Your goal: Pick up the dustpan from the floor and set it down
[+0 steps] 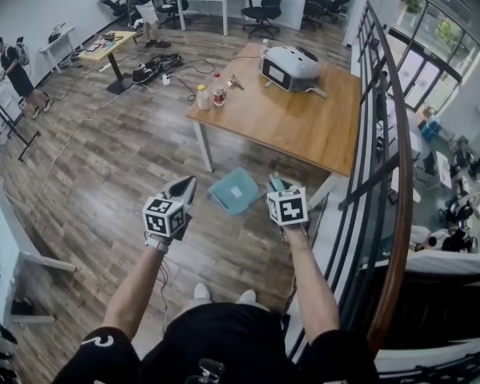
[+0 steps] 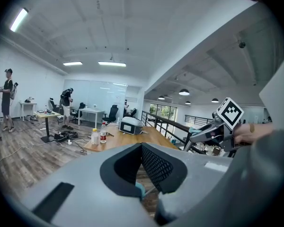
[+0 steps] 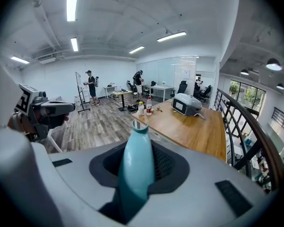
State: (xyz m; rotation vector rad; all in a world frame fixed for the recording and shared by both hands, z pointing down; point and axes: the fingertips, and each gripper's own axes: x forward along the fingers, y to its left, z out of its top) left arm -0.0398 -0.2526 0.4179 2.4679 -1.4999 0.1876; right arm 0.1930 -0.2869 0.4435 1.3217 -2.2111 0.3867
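Note:
The dustpan (image 1: 234, 190) is teal, with a square pan and a tube handle. In the head view it hangs above the wooden floor between my two grippers, just in front of the table. My right gripper (image 1: 274, 186) is shut on its handle (image 3: 138, 162), which sticks up between the dark pads in the right gripper view. My left gripper (image 1: 187, 185) is to the left of the pan, apart from it. Its pads (image 2: 154, 167) meet with nothing between them. A sliver of teal (image 2: 139, 190) shows below them.
A wooden table (image 1: 296, 122) stands just ahead, carrying bottles (image 1: 210, 94) and a grey device (image 1: 290, 68). A dark railing (image 1: 388, 134) runs along the right. Cables (image 1: 156, 70) lie on the floor farther off, with people (image 1: 18, 66) and desks beyond. A white table (image 1: 8, 230) is at left.

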